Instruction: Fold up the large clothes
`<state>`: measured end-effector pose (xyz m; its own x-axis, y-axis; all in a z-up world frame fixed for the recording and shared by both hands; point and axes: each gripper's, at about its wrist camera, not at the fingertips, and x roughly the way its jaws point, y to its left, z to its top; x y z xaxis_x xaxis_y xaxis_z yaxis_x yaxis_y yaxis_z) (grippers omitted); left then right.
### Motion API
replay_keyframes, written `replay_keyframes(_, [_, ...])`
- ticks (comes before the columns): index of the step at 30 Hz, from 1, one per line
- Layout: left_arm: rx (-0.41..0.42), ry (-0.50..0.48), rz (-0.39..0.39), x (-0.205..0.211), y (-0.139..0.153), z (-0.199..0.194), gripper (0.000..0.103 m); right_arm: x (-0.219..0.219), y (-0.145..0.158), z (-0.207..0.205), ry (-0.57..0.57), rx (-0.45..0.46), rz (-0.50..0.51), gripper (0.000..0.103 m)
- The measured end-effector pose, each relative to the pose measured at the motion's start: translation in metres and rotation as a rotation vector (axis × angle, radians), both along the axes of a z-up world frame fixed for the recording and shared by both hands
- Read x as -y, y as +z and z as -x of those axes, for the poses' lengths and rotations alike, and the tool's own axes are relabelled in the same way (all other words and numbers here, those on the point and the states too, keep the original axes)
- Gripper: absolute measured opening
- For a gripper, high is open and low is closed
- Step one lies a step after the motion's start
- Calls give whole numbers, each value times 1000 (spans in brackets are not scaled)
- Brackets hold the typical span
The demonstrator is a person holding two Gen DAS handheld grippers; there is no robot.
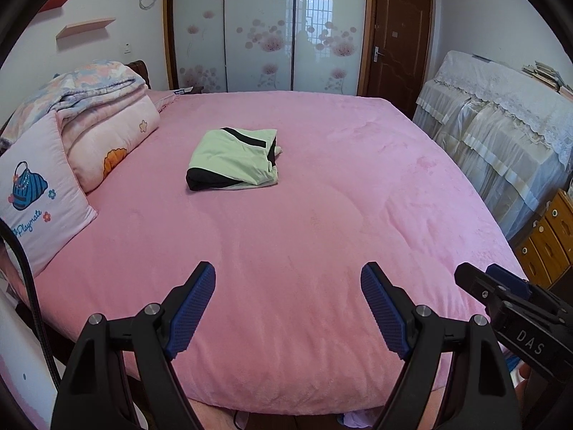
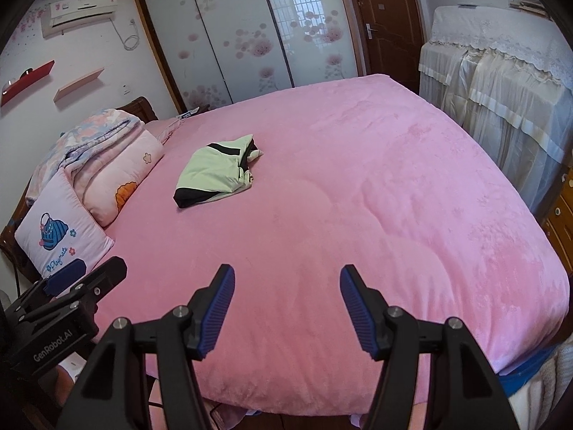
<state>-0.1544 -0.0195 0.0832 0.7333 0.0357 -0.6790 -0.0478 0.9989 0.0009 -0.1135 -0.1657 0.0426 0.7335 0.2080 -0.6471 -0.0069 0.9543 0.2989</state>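
Note:
A folded light-green garment with black bands lies on the pink bed cover, toward the pillow end. My left gripper hovers open over the bed's near edge, far short of the garment, nothing between its blue pads. My right gripper is beside it, open and empty above the same edge. Each gripper shows in the other's view: the right one at the lower right, the left one at the lower left.
A stack of folded quilts and a pink pillow sit at the bed's left end. A lace-covered cabinet and wooden drawers stand to the right. Sliding wardrobe doors and a brown door lie beyond the bed.

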Motion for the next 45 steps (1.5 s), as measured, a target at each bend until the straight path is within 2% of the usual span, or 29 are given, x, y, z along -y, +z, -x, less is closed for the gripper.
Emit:
replay_keyframes(6, [-7,8,-8,1,1,6,82,-11,-1,10,21,9,57,62])
replay_keyframes(12, [-24,18,-6,-2,-4,8,82,-20,-1,15,18,27,101,67])
replay_keyframes(17, [-40,17,4,-3,-8,7,82,-23,-3,15,22,27,97,67])
replay_keyframes(21, [-38,14,-28,-1,-11,8,82,-27,-3,17,27,36,124,67])
replay_keyframes(29, [-43,19,-41,-1,-15,9,82,-31,1,21,15,48,153,68])
replay_keyframes(34, [-54,23,-31,-4,-17,10,82,-29,0,21,10,37,145,69])
replay_keyframes(39, [-58,25,-26,-8,-17,11,82,-27,-1,21,-2,34,128,78])
replay_keyframes(45, [-62,28,-24,-8,-17,12,82,-27,0,22,-8,37,138,78])
